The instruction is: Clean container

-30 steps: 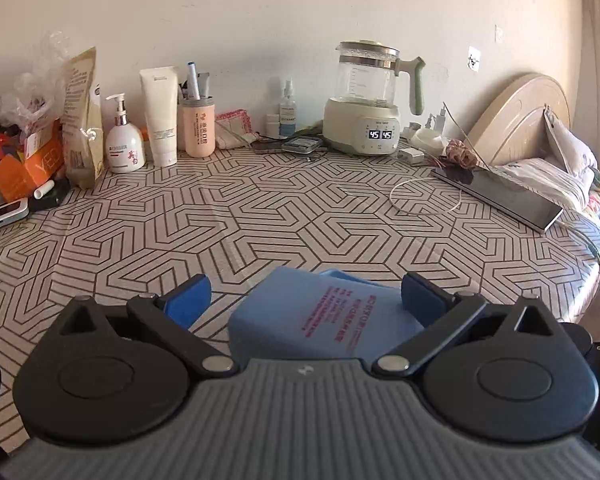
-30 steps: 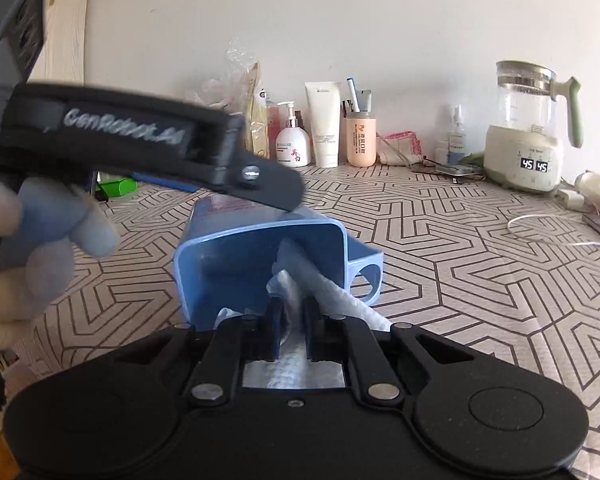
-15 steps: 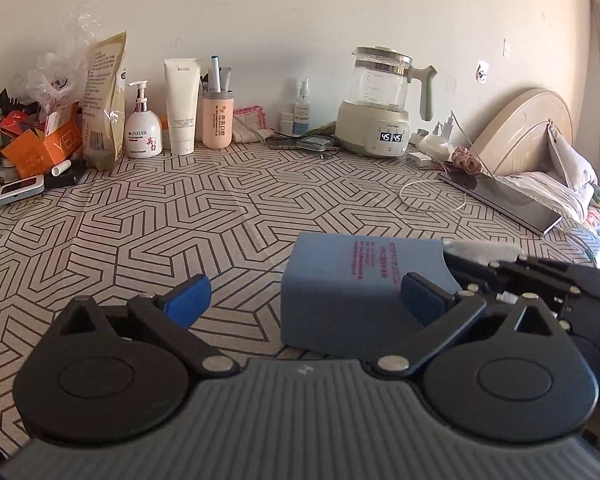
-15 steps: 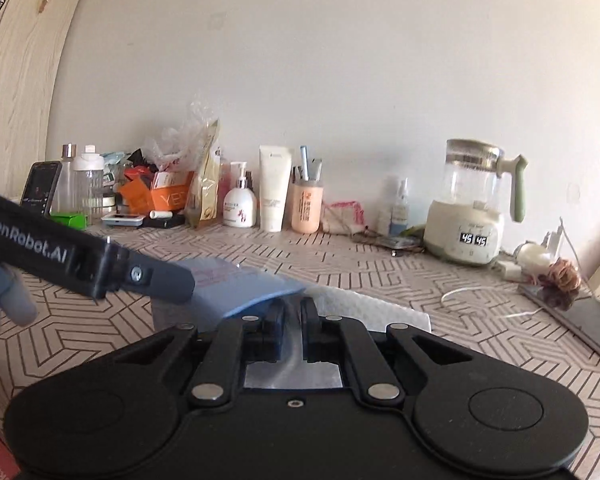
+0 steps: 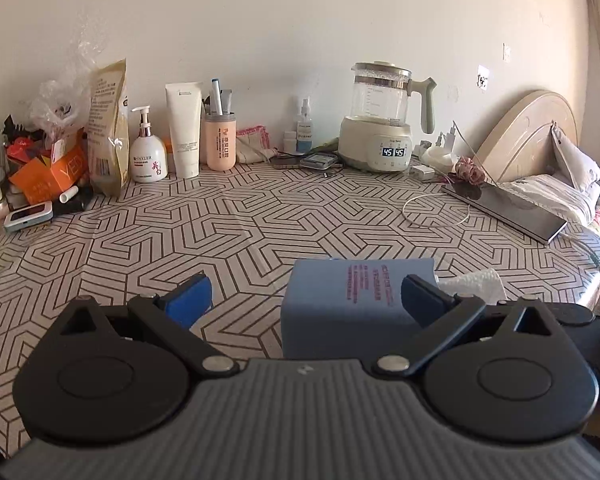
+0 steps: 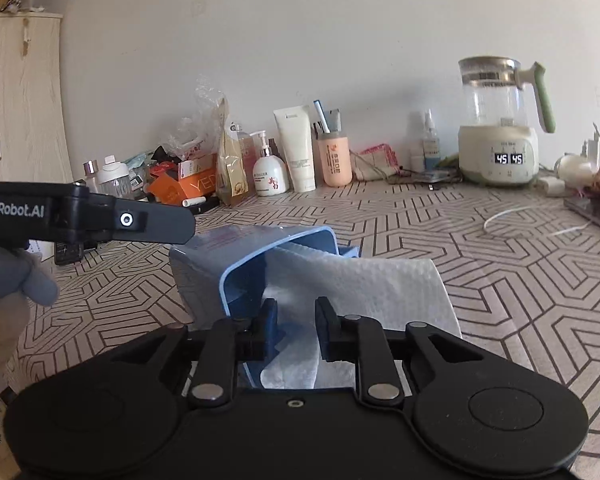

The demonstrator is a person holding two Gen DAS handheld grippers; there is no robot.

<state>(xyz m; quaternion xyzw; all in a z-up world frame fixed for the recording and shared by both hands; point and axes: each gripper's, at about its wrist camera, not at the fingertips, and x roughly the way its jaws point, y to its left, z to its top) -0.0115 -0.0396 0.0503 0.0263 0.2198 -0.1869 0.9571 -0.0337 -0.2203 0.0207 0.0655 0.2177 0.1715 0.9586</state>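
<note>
Right hand-held gripper (image 6: 294, 320) sat with its jaws parted around a white paper towel (image 6: 364, 284), not pinching it. The towel trailed into the blue container (image 6: 256, 256), which lay on its side near the tabletop's (image 5: 260, 224) front edge. Left hand-held gripper (image 5: 304, 292) gaped wide open, its right finger against the container (image 5: 348, 300). Along the far edge stood a kettle (image 5: 380, 120), a pump bottle (image 5: 148, 152), and a white tube (image 5: 184, 128).
</note>
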